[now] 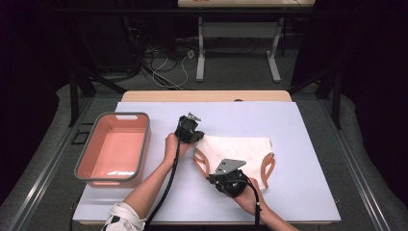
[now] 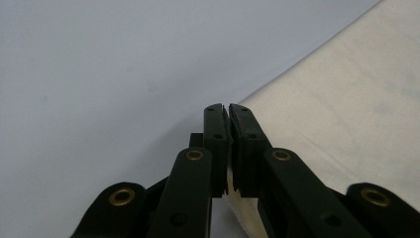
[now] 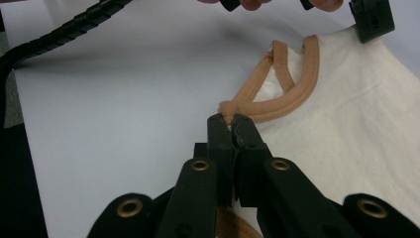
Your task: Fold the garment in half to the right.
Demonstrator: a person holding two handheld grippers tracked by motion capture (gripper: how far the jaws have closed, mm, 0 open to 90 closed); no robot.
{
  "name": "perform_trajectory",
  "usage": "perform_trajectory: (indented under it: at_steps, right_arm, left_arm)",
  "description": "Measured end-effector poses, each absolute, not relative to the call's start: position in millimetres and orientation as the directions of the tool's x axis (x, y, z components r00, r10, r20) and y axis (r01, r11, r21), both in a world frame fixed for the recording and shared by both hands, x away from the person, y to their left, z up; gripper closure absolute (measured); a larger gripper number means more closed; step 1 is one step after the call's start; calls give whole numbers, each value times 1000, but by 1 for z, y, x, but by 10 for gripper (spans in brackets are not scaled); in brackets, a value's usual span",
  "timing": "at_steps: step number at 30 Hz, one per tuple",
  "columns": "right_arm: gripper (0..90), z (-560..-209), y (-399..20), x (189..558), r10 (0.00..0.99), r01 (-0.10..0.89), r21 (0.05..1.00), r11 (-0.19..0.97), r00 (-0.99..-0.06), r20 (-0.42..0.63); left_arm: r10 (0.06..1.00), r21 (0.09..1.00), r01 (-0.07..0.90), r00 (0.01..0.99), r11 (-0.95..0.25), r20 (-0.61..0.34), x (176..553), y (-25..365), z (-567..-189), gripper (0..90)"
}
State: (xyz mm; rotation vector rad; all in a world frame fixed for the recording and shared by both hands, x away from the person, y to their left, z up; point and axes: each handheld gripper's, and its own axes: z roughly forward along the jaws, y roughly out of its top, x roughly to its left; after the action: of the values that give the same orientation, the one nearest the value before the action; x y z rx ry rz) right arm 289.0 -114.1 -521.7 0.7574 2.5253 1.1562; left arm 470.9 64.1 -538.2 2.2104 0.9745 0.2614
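dark surroundings are seen first, with cables on the floor and a second table frame behind; closer in, the pale lilac table mat [image 1: 144, 192] is spread wide as the working surface. next down in size, the pink tub [image 1: 113, 149] is parked at the left edge of the mat, well apart from the action, probably kept ready as the place where the folded piece is to be dropped. the white garment [image 1: 235, 149], trimmed in orange, is laid flat near the middle of the mat, slightly to the right, so that its edges can be reached from both sides. the left gripper [image 2: 228, 111] is pressed shut on the garment's far left corner, cloth being pinched between the pads in its own view; that corner is held low on the mat, likely as one end of a fold line. the right gripper [image 3: 232, 120] is clamped on the orange trim [image 3: 277, 99] at the near left edge, where the band bunches into a small knot at the jaw tips. with both left-side points gripped, a fold across toward the right is judged to be the step in hand.
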Motion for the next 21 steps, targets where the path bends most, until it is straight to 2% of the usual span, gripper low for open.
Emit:
perform_trajectory:
  at_steps: [21]
  right_arm:
    - [882,-512,-106,291,553,310,813,493,-833,-18]
  left_arm:
    - [712,671,550,700,-497,-47,474,74,-513,868]
